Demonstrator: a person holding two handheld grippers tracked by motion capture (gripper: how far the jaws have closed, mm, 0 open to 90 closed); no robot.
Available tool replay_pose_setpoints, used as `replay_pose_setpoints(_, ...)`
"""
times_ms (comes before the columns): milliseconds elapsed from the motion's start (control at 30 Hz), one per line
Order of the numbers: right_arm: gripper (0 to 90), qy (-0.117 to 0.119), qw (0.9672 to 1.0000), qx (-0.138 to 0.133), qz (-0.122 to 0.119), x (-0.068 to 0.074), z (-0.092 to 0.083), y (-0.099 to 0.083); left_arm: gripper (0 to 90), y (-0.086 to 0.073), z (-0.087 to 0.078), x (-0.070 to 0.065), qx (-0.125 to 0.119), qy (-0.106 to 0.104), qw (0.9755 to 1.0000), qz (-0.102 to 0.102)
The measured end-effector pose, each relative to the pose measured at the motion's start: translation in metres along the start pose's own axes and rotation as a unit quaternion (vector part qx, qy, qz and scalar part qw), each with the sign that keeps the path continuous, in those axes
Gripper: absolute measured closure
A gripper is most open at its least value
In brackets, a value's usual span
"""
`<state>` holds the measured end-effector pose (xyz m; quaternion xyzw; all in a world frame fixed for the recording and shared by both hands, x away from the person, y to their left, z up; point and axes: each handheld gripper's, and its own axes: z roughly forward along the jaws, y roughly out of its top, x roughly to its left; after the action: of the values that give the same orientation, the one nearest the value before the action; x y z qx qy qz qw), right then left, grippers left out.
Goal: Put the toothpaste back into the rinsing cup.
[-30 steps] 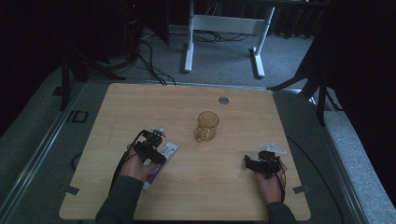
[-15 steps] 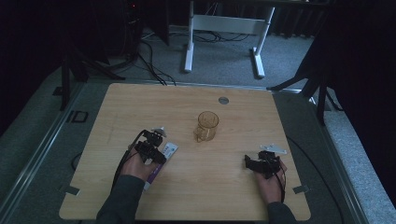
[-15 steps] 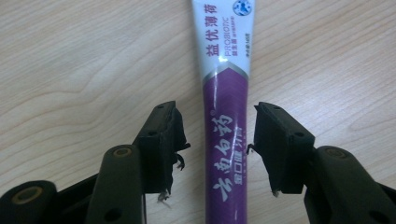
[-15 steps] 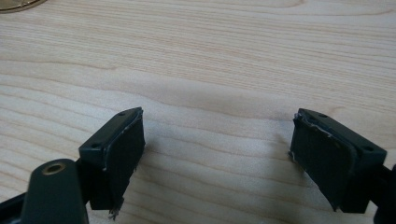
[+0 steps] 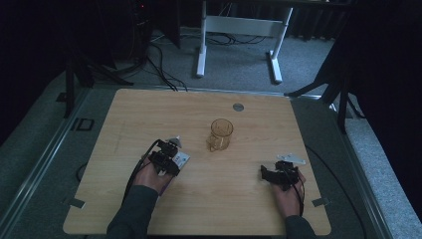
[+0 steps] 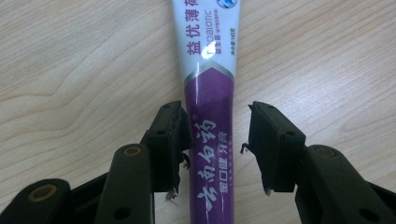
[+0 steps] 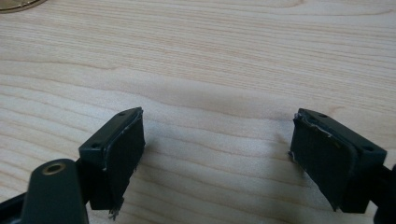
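Observation:
A purple and white toothpaste tube [image 6: 208,70] lies flat on the wooden table [image 5: 149,114], its white end [image 5: 182,159] showing beside my left hand. My left gripper [image 6: 217,116] is open and straddles the tube's purple part. Its left pad touches the tube, and a small gap stays at the right pad. In the high view this left gripper [image 5: 164,158] sits at the table's front left. My right gripper [image 7: 219,126] stands open low over bare wood with nothing between its pads; it is at the front right [image 5: 271,174].
An amber see-through cup [image 5: 221,133] with a handle stands upright near the table's middle, between the two grippers and farther back. A small grey disc [image 5: 238,106] is set into the tabletop behind it. Cables trail from both hands.

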<state>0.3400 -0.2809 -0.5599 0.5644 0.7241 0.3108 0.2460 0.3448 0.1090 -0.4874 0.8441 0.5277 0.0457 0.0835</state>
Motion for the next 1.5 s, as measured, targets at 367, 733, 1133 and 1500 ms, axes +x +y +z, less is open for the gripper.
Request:
replay_pose_setpoints(367, 17.5, 0.0, 1.0, 0.0, 0.0, 0.0, 0.0, 0.0, 55.0, 0.003, 0.012, 0.002, 0.025, -0.003, 0.9997, 0.001)
replay_pose_setpoints(733, 17.5, 0.0, 1.0, 0.0, 0.0, 0.0, 0.0, 0.0, 56.2, 0.007, 0.022, 0.004, 0.036, -0.003, 0.9993, -0.004)
replay_pose_setpoints(1133, 17.5, 0.0, 1.0, 0.0, 0.0, 0.0, 0.0, 0.0, 57.7, 0.012, 0.03, 0.006, 0.046, -0.013, 0.9988, -0.005)
replay_pose_setpoints(1500, 17.6, 0.0, 1.0, 0.0, 0.0, 0.0, 0.0, 0.0, 58.0, 0.013, 0.034, 0.004, 0.05, -0.01, 0.9987, -0.006)
